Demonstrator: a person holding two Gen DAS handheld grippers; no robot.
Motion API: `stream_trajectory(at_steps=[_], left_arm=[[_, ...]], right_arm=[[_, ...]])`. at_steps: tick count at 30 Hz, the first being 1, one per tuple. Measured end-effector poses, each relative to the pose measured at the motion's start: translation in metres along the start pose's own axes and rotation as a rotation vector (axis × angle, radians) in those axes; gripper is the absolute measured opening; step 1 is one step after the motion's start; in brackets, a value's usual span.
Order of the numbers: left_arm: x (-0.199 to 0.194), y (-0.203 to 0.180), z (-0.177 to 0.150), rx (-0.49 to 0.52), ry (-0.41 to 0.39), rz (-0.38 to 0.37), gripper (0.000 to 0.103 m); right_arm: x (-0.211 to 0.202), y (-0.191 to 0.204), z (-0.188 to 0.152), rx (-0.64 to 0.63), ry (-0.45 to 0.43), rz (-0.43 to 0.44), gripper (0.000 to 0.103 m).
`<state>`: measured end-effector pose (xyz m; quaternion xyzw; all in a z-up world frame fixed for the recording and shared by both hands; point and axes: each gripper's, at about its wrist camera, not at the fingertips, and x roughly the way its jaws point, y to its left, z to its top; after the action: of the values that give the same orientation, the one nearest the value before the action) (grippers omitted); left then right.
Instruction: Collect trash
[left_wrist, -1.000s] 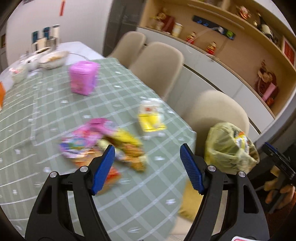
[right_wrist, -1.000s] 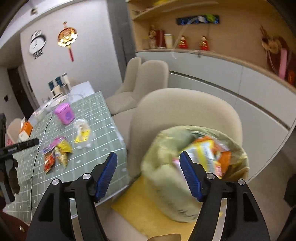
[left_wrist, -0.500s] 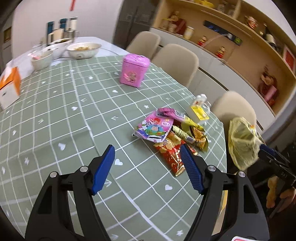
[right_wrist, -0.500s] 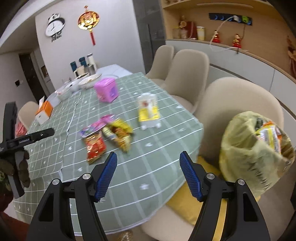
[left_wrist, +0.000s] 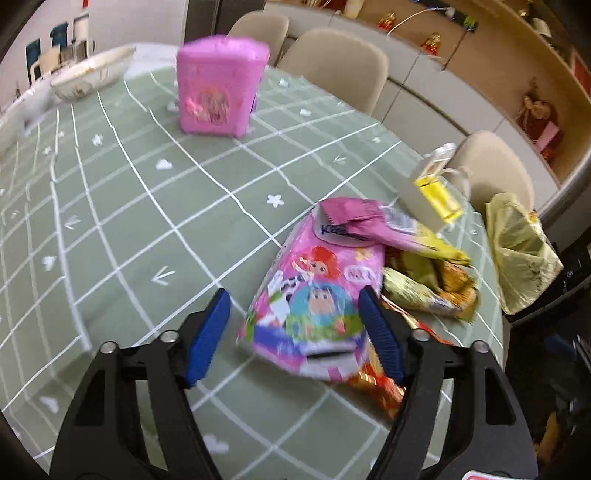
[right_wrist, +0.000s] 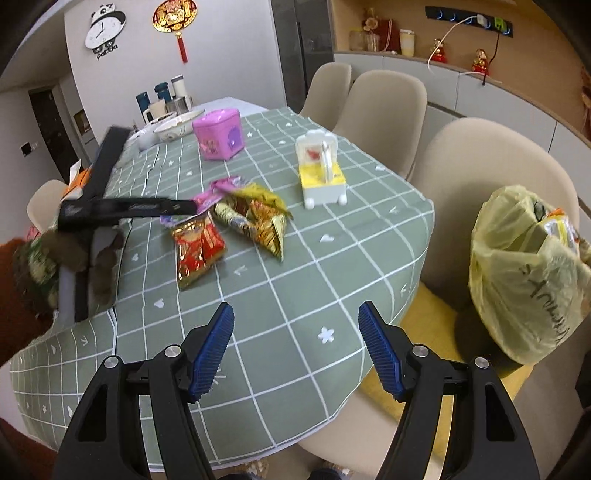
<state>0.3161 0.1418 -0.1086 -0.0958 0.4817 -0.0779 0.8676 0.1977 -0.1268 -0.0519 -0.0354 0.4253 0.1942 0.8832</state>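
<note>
Wrappers lie in a loose heap on the green checked tablecloth (right_wrist: 303, 280), near the table's rounded end. On top sits a pink cartoon snack bag (left_wrist: 314, 302), with a smaller pink wrapper (left_wrist: 354, 221) resting on its far edge, a yellow and gold packet (right_wrist: 255, 214) to its right and a red foil packet (right_wrist: 197, 247) poking out underneath. The left gripper (left_wrist: 293, 332) hangs low over the pink cartoon snack bag with its blue pads spread wide; the bag lies between them, the right pad right beside its edge, and I cannot tell whether it touches. Nothing is pinched. Seen from the right wrist, that same tool reaches in from the left toward the heap. The right gripper (right_wrist: 295, 347) is held above the near table edge, its pads also spread apart and empty. A yellow plastic trash bag (right_wrist: 524, 273), already holding some packets, sits on the beige chair (right_wrist: 480, 170) at the table's right. Farther back stand a pink tin (right_wrist: 218, 134), a white and yellow toy (right_wrist: 321, 173) and a white bowl (left_wrist: 92, 74)
</note>
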Motion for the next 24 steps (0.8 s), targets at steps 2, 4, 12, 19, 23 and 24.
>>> stream_trajectory(at_steps=[2,4,12,19,23,24], left_arm=[[0.0,-0.008,0.0,0.026,-0.021,0.002,0.042],[-0.001,-0.015,-0.003,0.065,-0.02,-0.003,0.014],[-0.056,0.009,-0.029,-0.094,-0.068,0.023,0.007],[-0.096,0.035,-0.084,-0.211,-0.055,0.12,0.007],[-0.107,0.05,-0.111,-0.276,-0.035,0.107,0.007],[-0.11,0.053,-0.117,-0.286,-0.035,0.103,0.012]], right_arm=[[0.003,0.001,-0.001,-0.013,0.009,0.006,0.066],[0.005,0.002,-0.001,-0.025,0.011,0.023,0.066],[0.025,0.006,0.016,-0.07,0.023,0.086,0.066],[0.055,0.034,0.037,-0.048,0.047,0.194,0.066],[0.077,0.06,0.038,-0.032,0.075,0.227,0.066],[0.081,0.066,0.038,-0.036,0.078,0.229,0.066]])
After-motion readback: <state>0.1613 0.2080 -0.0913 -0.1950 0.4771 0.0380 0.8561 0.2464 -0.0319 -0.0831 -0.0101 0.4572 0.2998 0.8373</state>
